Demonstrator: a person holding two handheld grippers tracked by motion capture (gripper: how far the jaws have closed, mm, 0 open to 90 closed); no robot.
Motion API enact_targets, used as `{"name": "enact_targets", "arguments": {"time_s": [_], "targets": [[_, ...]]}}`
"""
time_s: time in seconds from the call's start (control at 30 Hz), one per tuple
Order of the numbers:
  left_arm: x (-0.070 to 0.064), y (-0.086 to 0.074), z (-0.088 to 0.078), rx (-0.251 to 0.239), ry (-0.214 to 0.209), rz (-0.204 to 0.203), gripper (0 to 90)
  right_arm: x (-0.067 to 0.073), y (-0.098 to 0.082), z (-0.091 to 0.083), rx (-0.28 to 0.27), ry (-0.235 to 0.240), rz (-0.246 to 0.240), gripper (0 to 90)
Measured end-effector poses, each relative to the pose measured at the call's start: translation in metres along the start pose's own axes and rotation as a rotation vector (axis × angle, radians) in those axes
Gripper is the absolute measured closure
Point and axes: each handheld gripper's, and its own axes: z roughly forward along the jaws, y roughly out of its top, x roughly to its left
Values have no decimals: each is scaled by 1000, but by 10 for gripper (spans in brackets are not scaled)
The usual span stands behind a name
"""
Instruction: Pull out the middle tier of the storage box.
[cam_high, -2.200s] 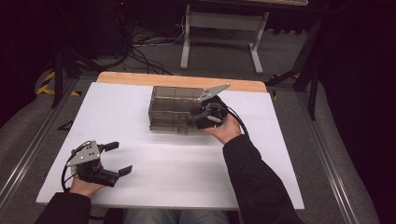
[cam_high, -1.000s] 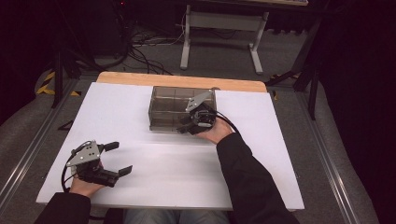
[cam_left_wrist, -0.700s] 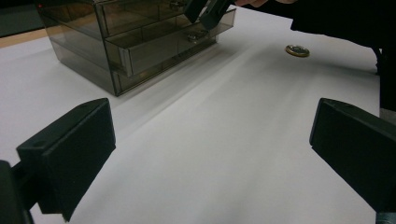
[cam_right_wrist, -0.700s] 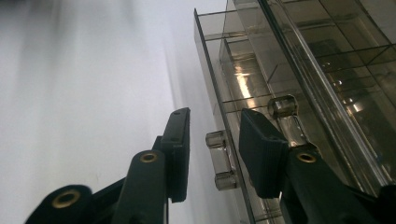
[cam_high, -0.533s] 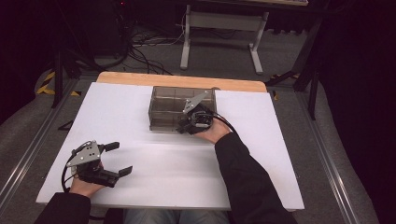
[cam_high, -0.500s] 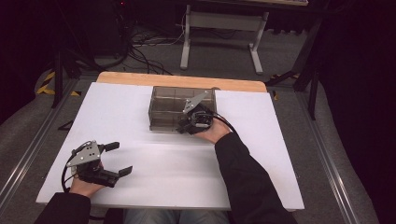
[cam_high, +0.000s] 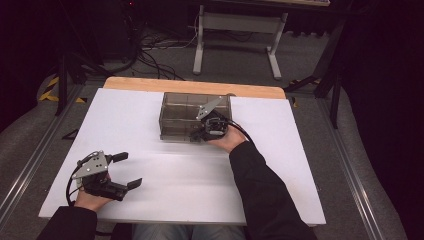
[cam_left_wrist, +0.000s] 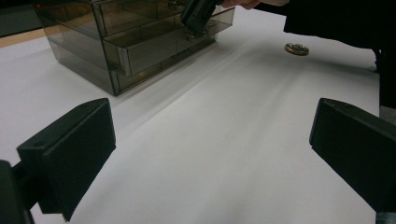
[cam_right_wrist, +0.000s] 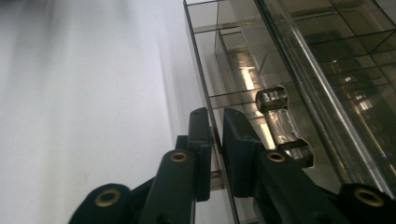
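Smoky transparent plastic drawer box (cam_high: 187, 116) sits on the white tabletop (cam_high: 150, 200), toward the far middle, near the wooden table edge (cam_high: 150, 84). Its lower front drawer (cam_left_wrist: 159, 46) is pulled partway out. The right gripper (cam_high: 204, 134) is at the box's front right corner; in the right gripper view its jaws have just been closing and now pinch the thin clear front wall of the drawer (cam_right_wrist: 215, 140), just beside the clear drawer handle (cam_right_wrist: 281, 123). The left gripper (cam_high: 125, 170) rests well apart at the near left of the tabletop, jaws spread wide with nothing between them. A small round brass-coloured disc (cam_left_wrist: 296, 48) lies on the tabletop right of the box, near the person's dark sleeve (cam_high: 260, 190).
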Motion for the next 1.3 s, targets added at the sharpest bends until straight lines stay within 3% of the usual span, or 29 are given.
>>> {"name": "enact_targets", "arguments": {"time_s": [1.3], "targets": [[0, 0, 0, 0, -4, 2, 11, 2, 2, 1, 24, 16, -28, 861]]}}
